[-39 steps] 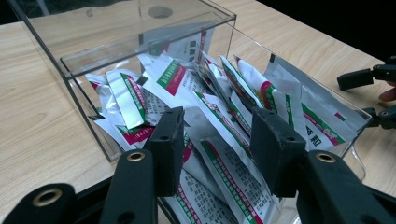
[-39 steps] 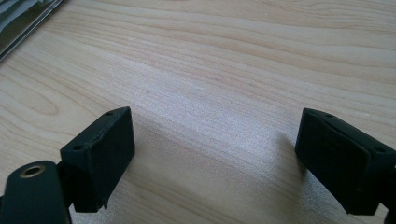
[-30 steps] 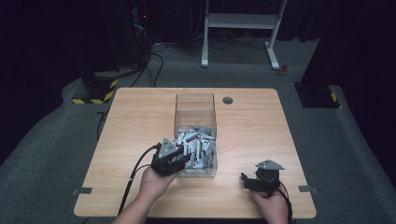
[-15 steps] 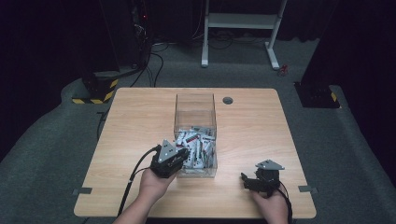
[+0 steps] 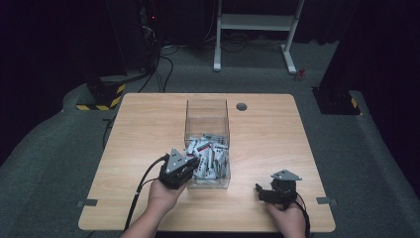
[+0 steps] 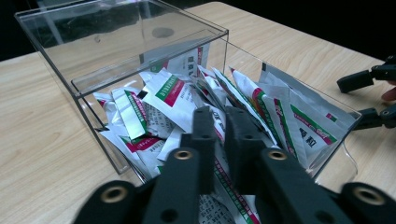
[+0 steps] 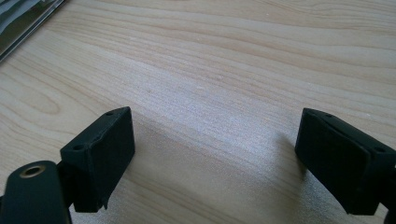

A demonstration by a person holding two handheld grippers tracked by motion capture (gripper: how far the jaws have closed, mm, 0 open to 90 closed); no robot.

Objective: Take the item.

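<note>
The left tongs [image 6: 218, 135] reach into the near end of the clear plastic box [image 5: 207, 110] and have just been closing. In the left gripper view their two black jaws stand almost together with a thin white sachet [image 6: 219, 161] pinched between them. It looks clenched on that sachet's edge, though how firm the bite is I cannot tell.

The gripped packet lies straight ahead of the jaws, its long axis running away from the hand and slanting up toward the far right of that view. It sits among a loose heap of sachets [image 5: 209, 157] with green and red labels, several leaning against it on both sides. The heap fills the near half of the box, while the far half stands bare.

In the high view the left tongs [image 5: 181, 167] sit at the box's near left corner, over its rim, so the clear wall rises close around them. The way out, as I judge it, is upward and back toward the person, along the packet's own length, to keep from dragging its neighbours.

The right tongs [image 7: 212, 161] rest released, jaws wide apart over bare wood. In the high view the right tongs [image 5: 270, 193] lie on the desk [image 5: 138, 134], to the near right of the box and apart from it. The left hand is therefore the nearer one to the sachets.
</note>
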